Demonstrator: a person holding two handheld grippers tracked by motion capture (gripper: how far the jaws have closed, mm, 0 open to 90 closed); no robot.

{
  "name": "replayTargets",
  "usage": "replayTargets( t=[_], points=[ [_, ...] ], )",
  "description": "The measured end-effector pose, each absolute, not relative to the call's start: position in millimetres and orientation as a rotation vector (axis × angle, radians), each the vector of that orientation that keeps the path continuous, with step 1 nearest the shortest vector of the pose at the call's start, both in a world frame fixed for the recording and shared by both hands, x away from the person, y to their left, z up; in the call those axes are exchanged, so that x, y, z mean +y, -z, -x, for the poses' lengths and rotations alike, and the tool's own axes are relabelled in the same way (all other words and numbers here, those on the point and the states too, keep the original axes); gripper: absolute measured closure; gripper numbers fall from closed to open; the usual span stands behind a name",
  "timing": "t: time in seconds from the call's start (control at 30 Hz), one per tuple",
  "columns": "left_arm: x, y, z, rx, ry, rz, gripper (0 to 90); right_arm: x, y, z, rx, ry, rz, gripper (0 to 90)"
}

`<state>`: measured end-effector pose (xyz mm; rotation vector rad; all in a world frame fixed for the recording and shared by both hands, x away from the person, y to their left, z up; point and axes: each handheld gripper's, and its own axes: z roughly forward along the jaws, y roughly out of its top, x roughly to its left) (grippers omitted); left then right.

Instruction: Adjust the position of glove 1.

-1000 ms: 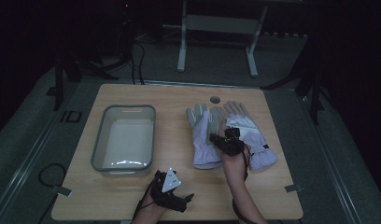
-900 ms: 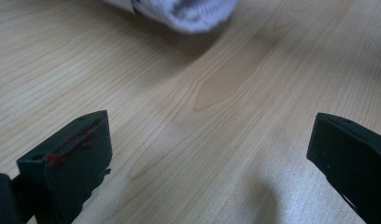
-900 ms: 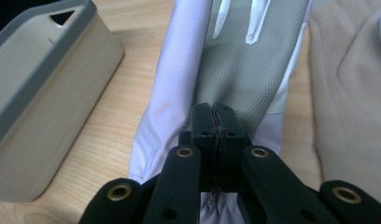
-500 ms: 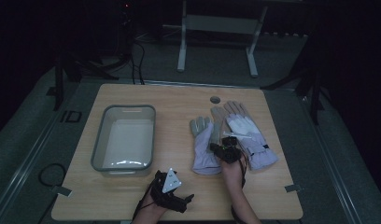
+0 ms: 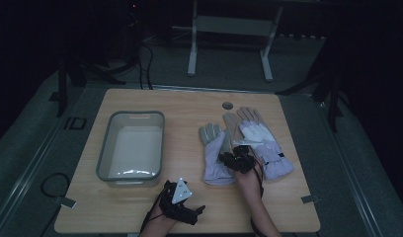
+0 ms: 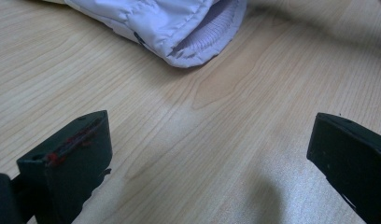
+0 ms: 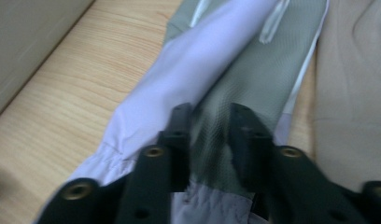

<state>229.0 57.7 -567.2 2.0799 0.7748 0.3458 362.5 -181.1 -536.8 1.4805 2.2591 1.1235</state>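
Two pale lilac and grey gloves lie side by side right of the table's middle, the left glove (image 5: 213, 160) (image 7: 193, 60) and the right glove (image 5: 261, 140). My right gripper (image 5: 232, 159) (image 7: 209, 116) sits low on the left glove's right edge. Its jaws have just been opening and stand a little apart, with the glove's grey mesh showing between them and no pad pressing on it. My left gripper (image 5: 197, 213) (image 6: 212, 135) rests near the table's front edge, jaws wide open on bare wood, with a glove's cuff (image 6: 188, 28) ahead of it.
A grey plastic bin (image 5: 104, 158) with nothing in it stands at the table's left; its wall (image 7: 30, 42) is close to the left glove. A small round hole (image 5: 227, 105) is near the table's far edge. A metal stand (image 5: 229, 29) is on the floor beyond.
My right gripper has come down and toward the person onto the left glove, which now lies flatter. The left gripper has stayed where it was.
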Motion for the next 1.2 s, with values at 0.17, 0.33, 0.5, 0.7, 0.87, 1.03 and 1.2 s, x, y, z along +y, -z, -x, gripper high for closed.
replayTargets(
  t=[0.17, 0.33, 0.5, 0.7, 0.87, 1.03, 1.2],
  points=[
    [57.2, 567.3, -228.7, 0.768, -0.351, -2.083, 0.1, -190.7, 518.6, -366.2, 2.264, -1.148, -1.406, 56.0],
    [57.5, 567.3, -229.2, 0.775, -0.345, -2.082, 0.1, -203.3, 499.5, -372.1, 2.341, -1.100, -1.317, 55.5],
    [57.1, 567.4, -229.0, 0.777, -0.346, -2.078, 0.1, -220.2, 485.0, -376.1, 2.361, -1.032, -1.316, 56.2],
    [58.0, 567.2, -229.5, 0.781, -0.343, -2.075, 0.1, -245.8, 479.0, -379.4, 2.356, -0.989, -1.292, 52.8],
    [57.4, 567.2, -229.2, 0.777, -0.346, -2.082, 0.1, -272.8, 476.7, -380.5, 2.336, -0.967, -1.226, 53.8],
    [57.3, 567.3, -229.6, 0.779, -0.345, -2.085, 0.1, -299.2, 478.4, -384.8, 2.352, -0.923, -1.240, 54.1],
    [57.2, 567.5, -230.0, 0.788, -0.341, -2.081, 0.1, -319.9, 475.7, -389.2, 2.355, -0.887, -1.231, 54.7]
  ],
)
